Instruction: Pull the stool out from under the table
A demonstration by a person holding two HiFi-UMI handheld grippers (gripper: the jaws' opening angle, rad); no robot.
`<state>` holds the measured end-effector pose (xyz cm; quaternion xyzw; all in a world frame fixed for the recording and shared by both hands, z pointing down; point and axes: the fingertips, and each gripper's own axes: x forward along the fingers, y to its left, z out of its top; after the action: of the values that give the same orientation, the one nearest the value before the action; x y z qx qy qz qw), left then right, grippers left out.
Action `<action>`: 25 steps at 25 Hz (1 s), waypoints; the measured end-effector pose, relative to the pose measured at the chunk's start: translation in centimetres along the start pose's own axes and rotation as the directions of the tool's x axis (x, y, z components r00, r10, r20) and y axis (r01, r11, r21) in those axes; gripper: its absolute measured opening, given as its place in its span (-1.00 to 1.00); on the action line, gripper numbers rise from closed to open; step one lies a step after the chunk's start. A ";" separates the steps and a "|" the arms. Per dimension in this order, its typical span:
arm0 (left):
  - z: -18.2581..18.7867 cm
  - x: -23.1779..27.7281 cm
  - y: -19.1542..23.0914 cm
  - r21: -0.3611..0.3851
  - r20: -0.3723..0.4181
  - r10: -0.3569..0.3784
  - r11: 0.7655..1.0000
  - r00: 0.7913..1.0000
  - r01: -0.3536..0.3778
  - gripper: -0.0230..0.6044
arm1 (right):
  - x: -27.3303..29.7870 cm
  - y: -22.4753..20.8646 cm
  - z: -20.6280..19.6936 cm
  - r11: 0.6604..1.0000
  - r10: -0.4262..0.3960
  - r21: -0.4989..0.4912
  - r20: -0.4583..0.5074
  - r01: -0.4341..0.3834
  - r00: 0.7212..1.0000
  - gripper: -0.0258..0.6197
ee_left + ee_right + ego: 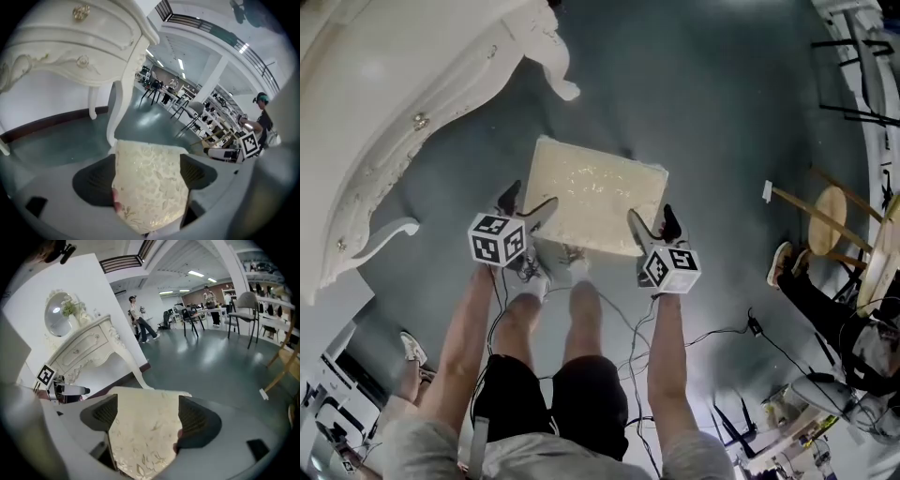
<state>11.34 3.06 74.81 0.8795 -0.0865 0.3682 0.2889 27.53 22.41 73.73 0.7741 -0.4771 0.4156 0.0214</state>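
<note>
1. The cream, rectangular stool with a patterned fabric cushion (pixel 600 192) is seen standing on the grey-green polished floor (pixel 712 112), in front of the white, carved wooden dressing table (pixel 403 94).
2. No part of the stool is seen under the table. A strip of bare floor lies between the stool's far edge and the table's curved front leg (pixel 558 75).
3. The pull-out is therefore judged done or almost done. What may be left is letting go of the stool, or a small further draw away from the table if more room is wanted.
4. The left gripper (pixel 531 199) is set at the corner of the stool away from the table, on the person's left. Its jaws stand very wide, the cushion fills the gap between them, and both pads appear to bear on the fabric, so the stool is taken as held.
5. The right gripper (pixel 651 217) is set at the other corner away from the table. It is likewise spread wide and closed on the cushion, which reaches from one pad to the other in the right gripper view.
6. The person's legs (pixel 553 319) are seen just behind the stool, on the side away from the table, so little room is left for drawing it further back.
7. Whether the stool's feet rest on the floor or are lifted cannot be told, as they are hidden under the cushion.
</note>
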 end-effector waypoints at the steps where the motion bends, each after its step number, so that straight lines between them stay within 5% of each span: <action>1: 1.7 -0.8 -0.4 0.004 0.031 0.004 1.000 1.000 -0.004 0.45 | -0.2 0.9 1.8 1.000 0.008 -0.029 0.016 -0.007 1.000 0.36; 7: 10.5 -8.3 -1.9 0.059 0.179 0.083 0.994 0.980 -0.095 0.40 | -2.3 7.8 11.9 0.980 0.064 -0.197 0.104 -0.042 0.992 0.36; 11: 15.8 -14.8 -2.9 0.071 0.289 0.132 0.985 0.948 -0.159 0.31 | -3.8 14.0 18.0 0.946 0.138 -0.313 0.145 -0.087 0.980 0.36; 20: 24.4 -30.5 -3.8 0.070 0.503 0.273 0.933 0.820 -0.353 0.20 | -8.0 29.3 28.6 0.855 0.347 -0.472 0.214 -0.214 0.913 0.36; 25: 26.9 -39.0 -3.4 0.002 0.591 0.360 0.894 0.722 -0.447 -0.02 | -10.3 38.2 31.8 0.777 0.477 -0.549 0.195 -0.308 0.857 0.35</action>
<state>0.78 -11.94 30.99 0.9269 -0.3325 0.1442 0.0972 16.40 -4.61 32.17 0.6803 -0.7173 0.1404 0.0539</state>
